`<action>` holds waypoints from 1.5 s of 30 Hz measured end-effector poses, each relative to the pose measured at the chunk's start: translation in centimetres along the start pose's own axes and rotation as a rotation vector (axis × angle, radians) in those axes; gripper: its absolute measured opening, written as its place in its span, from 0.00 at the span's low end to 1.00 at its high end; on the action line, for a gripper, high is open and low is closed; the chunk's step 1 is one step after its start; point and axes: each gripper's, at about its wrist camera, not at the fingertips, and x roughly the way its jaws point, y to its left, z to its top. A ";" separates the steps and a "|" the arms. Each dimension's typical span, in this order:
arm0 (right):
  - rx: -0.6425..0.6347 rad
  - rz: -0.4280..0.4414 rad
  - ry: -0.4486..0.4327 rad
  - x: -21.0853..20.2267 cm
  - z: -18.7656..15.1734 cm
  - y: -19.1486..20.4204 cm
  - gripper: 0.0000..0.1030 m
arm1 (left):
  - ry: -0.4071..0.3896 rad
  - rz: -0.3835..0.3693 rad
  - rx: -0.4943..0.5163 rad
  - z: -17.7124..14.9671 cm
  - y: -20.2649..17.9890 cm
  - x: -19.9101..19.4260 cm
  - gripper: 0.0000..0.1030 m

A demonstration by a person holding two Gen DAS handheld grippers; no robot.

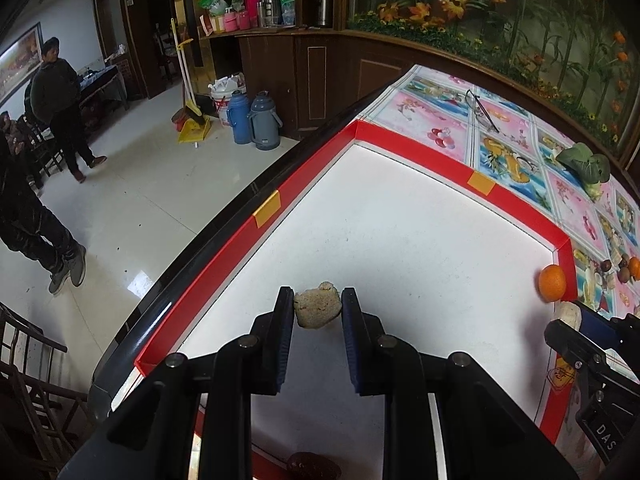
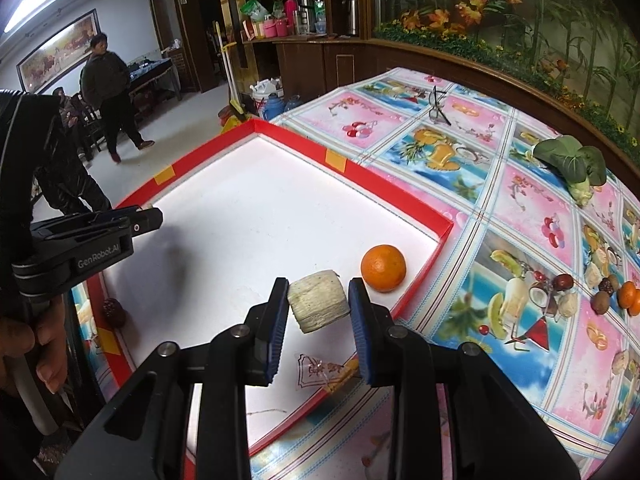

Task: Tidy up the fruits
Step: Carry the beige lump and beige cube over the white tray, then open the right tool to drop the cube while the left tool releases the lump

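While the left claw (image 1: 318,308) pinches a rough beige lump (image 1: 318,309) and the right claw (image 2: 319,306) clamps a pale fibrous chunk (image 2: 319,306), both look light and crumbly, best held across their flat sides.

I am holding a rough beige lump (image 1: 318,309) between the fingers of my left gripper (image 1: 318,310), over the red-rimmed white tray (image 1: 400,248). My right gripper (image 2: 319,307) is clasping a pale ridged cylinder (image 2: 319,306) above the tray's near right part. Just beyond it, a round orange (image 2: 383,268) is sitting in the tray's right corner, against the rim. A dark red berry-like fruit (image 2: 114,312) is lying at the tray's near left edge. Right of the tray, small fruits (image 2: 612,294) are clustering on the patterned tablecloth (image 2: 500,208), with a leafy green vegetable (image 2: 576,166) farther back.
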 end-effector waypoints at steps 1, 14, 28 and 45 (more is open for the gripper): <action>-0.002 0.000 0.007 0.3 0.0 0.0 0.31 | 0.005 -0.001 0.003 0.1 -0.1 0.2 0.22; -0.066 -0.018 0.082 3.1 0.2 1.0 0.31 | 0.045 -0.031 0.039 0.1 -0.3 1.2 0.22; -0.076 -0.078 0.110 2.3 0.1 0.9 0.43 | 0.023 -0.150 -0.037 0.6 0.3 -0.3 0.61; 0.204 -0.200 -0.097 -11.0 -6.5 -10.8 0.79 | 0.083 -0.855 0.159 -2.8 -13.7 -6.0 0.75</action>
